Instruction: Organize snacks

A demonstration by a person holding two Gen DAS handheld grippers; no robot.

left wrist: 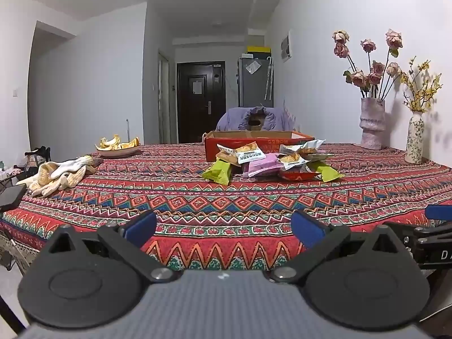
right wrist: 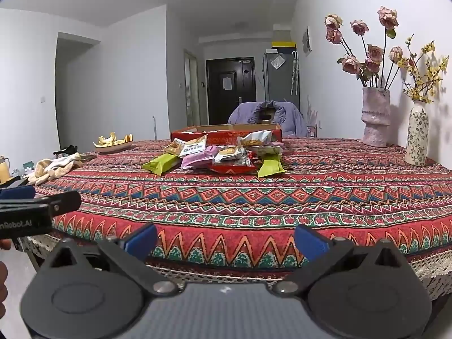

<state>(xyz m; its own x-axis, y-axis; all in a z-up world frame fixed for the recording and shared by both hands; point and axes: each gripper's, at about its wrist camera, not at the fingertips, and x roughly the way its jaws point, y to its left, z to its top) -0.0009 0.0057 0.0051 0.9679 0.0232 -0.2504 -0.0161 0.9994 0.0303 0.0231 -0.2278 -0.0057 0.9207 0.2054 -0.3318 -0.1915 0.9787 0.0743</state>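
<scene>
Both grippers hang at the near edge of the desk (left wrist: 226, 197), left gripper (left wrist: 224, 230) and right gripper (right wrist: 226, 241) with jaws wide and empty, presumably staged for a first pick. Snack packets (left wrist: 268, 163) lie heaped mid-desk, touching the open red box (left wrist: 254, 141) just behind, the likely destination.
</scene>
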